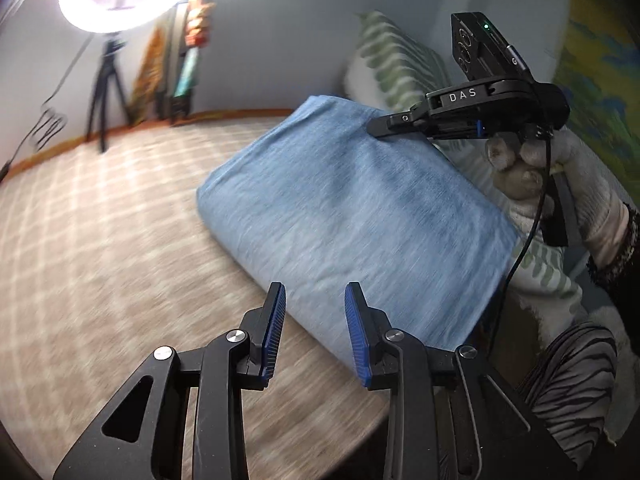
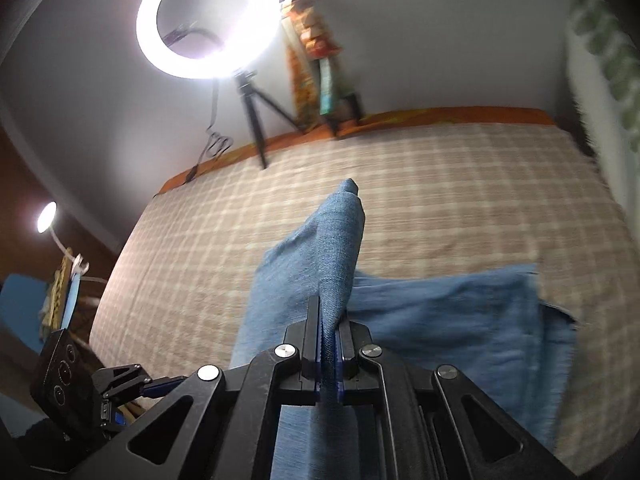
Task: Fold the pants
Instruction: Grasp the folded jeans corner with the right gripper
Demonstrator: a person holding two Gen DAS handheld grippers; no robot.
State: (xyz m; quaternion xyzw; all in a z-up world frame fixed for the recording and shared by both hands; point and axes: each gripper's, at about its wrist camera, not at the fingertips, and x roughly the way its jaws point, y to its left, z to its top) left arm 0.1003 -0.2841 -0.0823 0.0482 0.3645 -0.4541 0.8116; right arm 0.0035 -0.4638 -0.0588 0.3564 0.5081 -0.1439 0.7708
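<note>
The blue pants [image 1: 360, 208] lie partly folded on a plaid bed cover [image 1: 100, 240]. In the left wrist view my left gripper [image 1: 316, 304] hovers at their near edge, jaws apart, with nothing pinched between the blue pads. A gloved hand holds my right gripper [image 1: 378, 126] at the far edge of the cloth. In the right wrist view the right gripper [image 2: 330, 320] is shut on a raised fold of the pants [image 2: 440, 312], which peaks ahead of the fingers. The rest of the cloth spreads to the right on the bed cover [image 2: 440, 180]. My left gripper [image 2: 160, 386] shows at the lower left.
A lit ring light [image 2: 208, 20] on a tripod stands at the bed's far edge by the wall. A leaf-patterned pillow [image 1: 396, 60] lies behind the pants. A striped cloth [image 1: 572, 368] sits at the lower right. A small lamp [image 2: 47, 216] glows at the left.
</note>
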